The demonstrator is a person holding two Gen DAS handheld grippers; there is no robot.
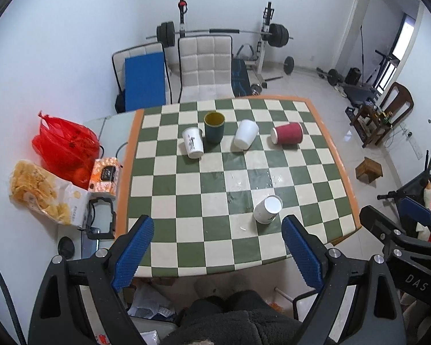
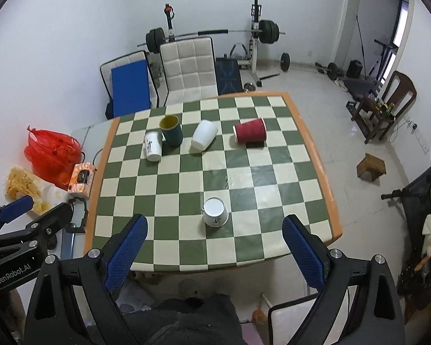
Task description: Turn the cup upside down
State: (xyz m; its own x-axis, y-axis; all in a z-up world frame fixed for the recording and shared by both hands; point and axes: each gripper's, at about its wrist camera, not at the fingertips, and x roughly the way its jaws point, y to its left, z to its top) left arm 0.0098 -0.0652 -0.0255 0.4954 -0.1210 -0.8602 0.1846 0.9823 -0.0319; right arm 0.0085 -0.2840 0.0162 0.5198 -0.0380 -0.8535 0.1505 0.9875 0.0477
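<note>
Both grippers hang above the near edge of the table [image 1: 316, 102], fingers spread wide and holding nothing. The left gripper [image 1: 217, 247] shows its blue pads [image 1: 135, 247] over the near left corner; the right gripper [image 2: 214, 245] straddles the middle of the near edge, with its own blue pads [image 2: 126, 244] well apart.

The nearest thing on the checkered top is a white paper cup [image 2: 215, 212]. It stands mouth down, base up, a few squares in from the near edge and toward the right half, with bare squares on every side. Just beyond it, wet spots [image 2: 230, 182] glisten on the tiles.

The middle of the table is bare checkerboard from the left edge to the right.

A row of four cups sits toward the far edge. From left to right: a printed white cup [image 1: 193, 143], which seems to stand base up, touching or just beside a dark green cup [image 1: 214, 126] that stands upright with its yellow inside showing; a plain white cup [image 1: 245, 133], tilted or on its side; and a red cup [image 1: 286, 133] lying on its side, near the right edge.

Off the left edge, a lower surface holds a red bag [image 1: 64, 146], a chip bag [image 1: 40, 192] and an orange pack [image 1: 105, 176], just beside the orange rim. Beyond the far edge stands a padded chair [image 1: 205, 66], close to the table, with a barbell rack [image 1: 224, 31] against the wall.
</note>
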